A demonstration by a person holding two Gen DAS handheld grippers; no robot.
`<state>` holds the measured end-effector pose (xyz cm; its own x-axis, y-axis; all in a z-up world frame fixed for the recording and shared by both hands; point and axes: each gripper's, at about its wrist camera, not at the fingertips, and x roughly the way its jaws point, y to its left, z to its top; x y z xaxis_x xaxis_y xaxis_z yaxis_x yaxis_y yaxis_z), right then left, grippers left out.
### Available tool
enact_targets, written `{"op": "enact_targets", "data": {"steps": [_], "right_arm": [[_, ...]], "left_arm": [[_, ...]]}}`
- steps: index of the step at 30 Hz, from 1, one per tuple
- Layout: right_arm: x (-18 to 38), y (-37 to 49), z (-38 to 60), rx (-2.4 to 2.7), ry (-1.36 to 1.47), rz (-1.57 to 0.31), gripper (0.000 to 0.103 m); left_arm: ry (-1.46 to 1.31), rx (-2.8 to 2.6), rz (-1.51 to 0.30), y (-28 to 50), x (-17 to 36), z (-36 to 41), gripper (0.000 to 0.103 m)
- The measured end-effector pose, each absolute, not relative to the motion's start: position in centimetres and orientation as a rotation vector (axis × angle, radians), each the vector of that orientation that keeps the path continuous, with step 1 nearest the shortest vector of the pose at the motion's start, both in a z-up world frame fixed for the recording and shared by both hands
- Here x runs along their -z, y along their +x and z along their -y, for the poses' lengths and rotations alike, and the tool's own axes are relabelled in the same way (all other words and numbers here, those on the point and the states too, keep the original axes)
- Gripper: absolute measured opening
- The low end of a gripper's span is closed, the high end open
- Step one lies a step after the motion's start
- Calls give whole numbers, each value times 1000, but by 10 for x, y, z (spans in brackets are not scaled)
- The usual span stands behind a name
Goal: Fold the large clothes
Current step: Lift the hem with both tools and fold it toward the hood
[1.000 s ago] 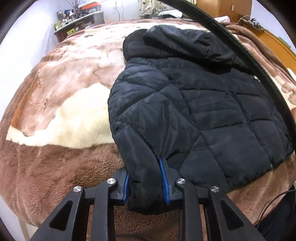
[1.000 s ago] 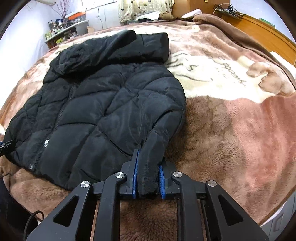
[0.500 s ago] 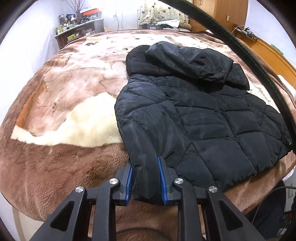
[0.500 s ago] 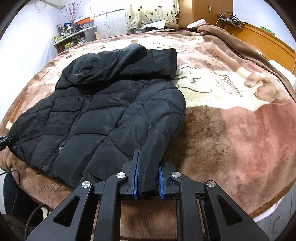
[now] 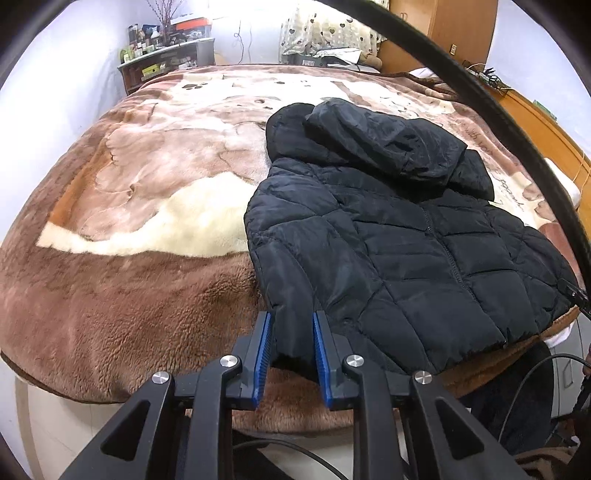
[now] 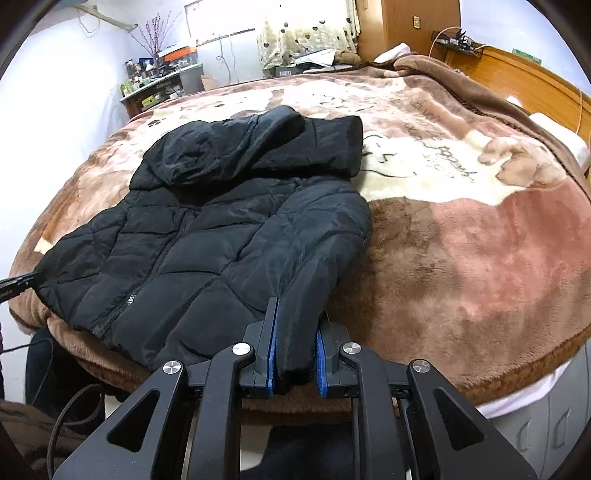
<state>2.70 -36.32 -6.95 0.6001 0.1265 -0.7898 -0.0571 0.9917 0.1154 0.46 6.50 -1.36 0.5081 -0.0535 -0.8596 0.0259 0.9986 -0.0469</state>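
Both jaws pinch jacket cuffs | blanket beneath (cluttered shelf behind)

Brown plush blanket, cluttered shelf, wooden wardrobe, heart-print curtain

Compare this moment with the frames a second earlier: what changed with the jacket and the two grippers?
Both cameras have pulled back and up, showing more of the bed. The left gripper, its jaws just closing further, and the right gripper each still pinch a sleeve cuff of the black jacket. The jacket body still lies flat on the blanket; nothing released.
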Motion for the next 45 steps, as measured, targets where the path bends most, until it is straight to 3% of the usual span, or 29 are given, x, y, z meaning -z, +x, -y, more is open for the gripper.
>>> {"op": "enact_targets", "data": {"steps": [5,7,9,11,19,20,24,27,34,45], "right_arm": [[88,32,372,-102,120,-972,16],[92,31,372,-100,135,-972,16],[96,30,374,-98,154,-981,17],[98,29,377,-98,179,-989,17],[108,24,383,-123,253,-1027,23],[111,24,384,-123,257,-1036,23],[105,19,385,-132,262,-1019,18],[90,15,388,-140,266,-981,15],[59,3,392,-187,267,-936,15],[22,26,401,-232,319,-877,15]], "left_arm": [[-94,76,-1062,11,28,-72,23],[-146,95,-1066,14,35,-82,32],[-176,98,-1078,17,41,-88,54],[-212,137,-1101,20,49,-89,59],[-211,74,-1230,31,85,-86,59],[-214,67,-1235,31,87,-86,58],[-171,69,-1229,27,82,-80,27],[-196,89,-1187,21,63,-81,20],[-207,166,-1087,1,3,-80,18],[-288,206,-1045,18,-35,-88,18]]}}
